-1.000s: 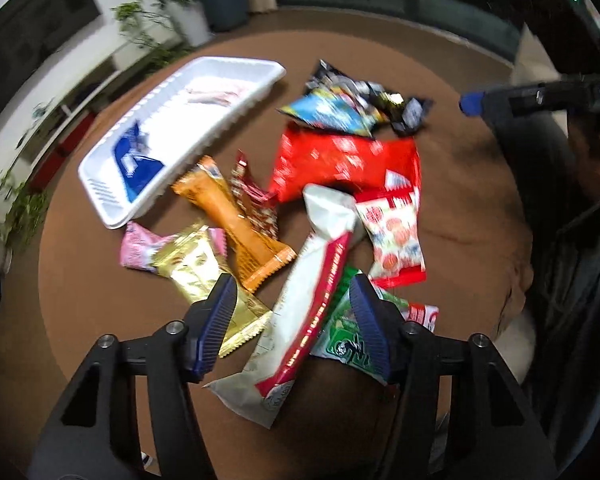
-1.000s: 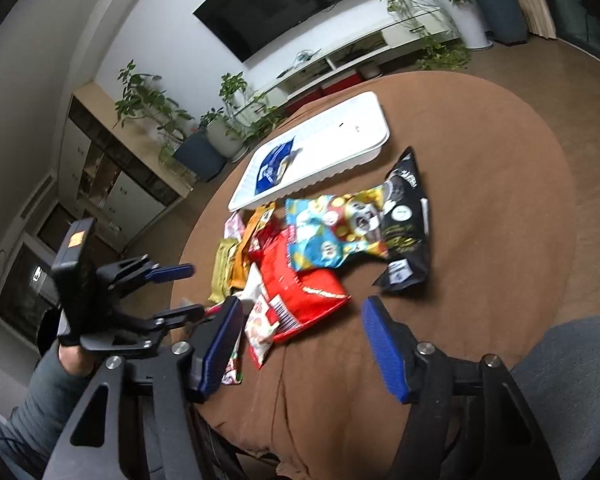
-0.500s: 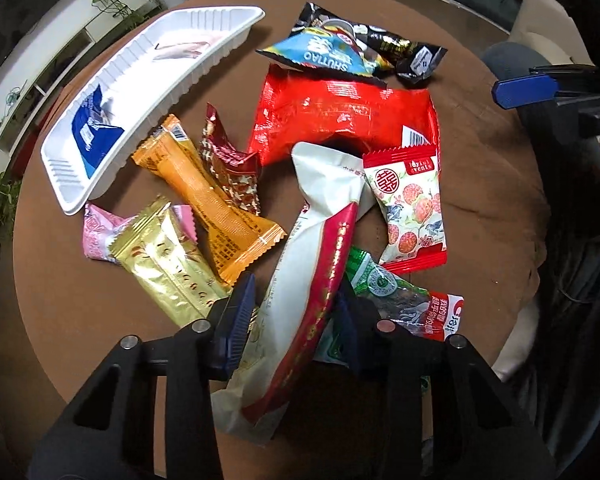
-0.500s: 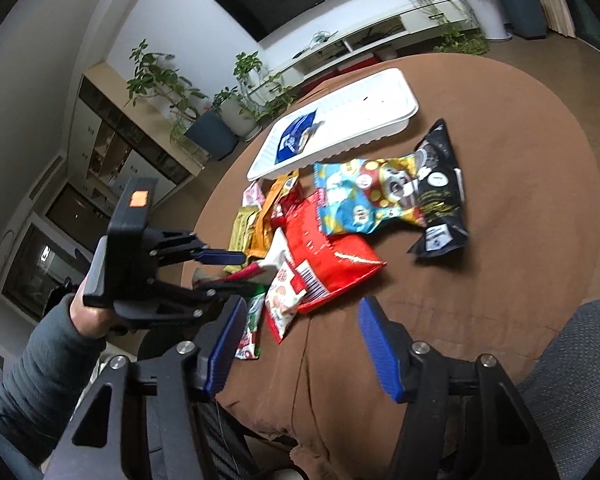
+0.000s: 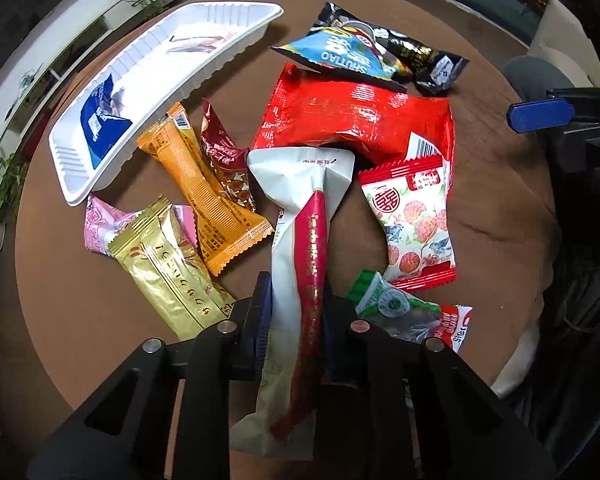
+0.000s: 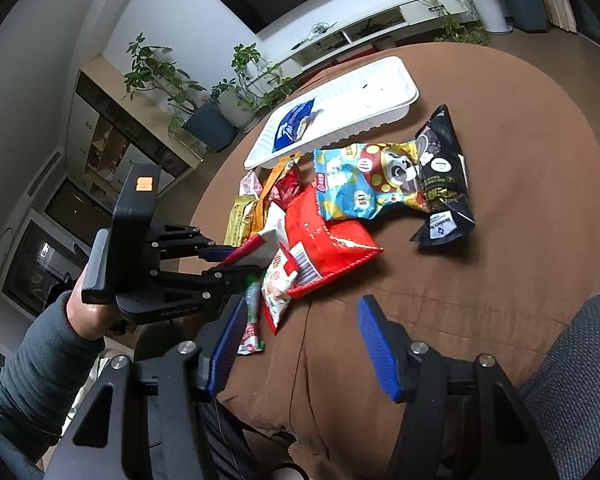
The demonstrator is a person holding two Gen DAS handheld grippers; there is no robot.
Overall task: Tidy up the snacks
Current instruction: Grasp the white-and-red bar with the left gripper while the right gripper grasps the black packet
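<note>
Now the left gripper (image 5: 296,308), just closed, pinches the long white-and-red snack packet (image 5: 304,240) near the round brown table's (image 5: 80,312) edge, while the right gripper (image 6: 296,344) gapes over bare cloth.

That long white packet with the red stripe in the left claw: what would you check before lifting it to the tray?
1. Grip: the left gripper has just closed its jaws onto the long white packet. Ok.
2. Grip position: near the packet's lower part, most of its length ahead of the pads; it may droop. Cannot tell.
3. Neighbours: the packet's far end overlaps the red bag; it may drag. Not ok.
4. Room in the white tray: only a blue packet at one end and a pale wrapper. Ok.
5. The right gripper is open, empty, clear of the pile. Ok.
</note>
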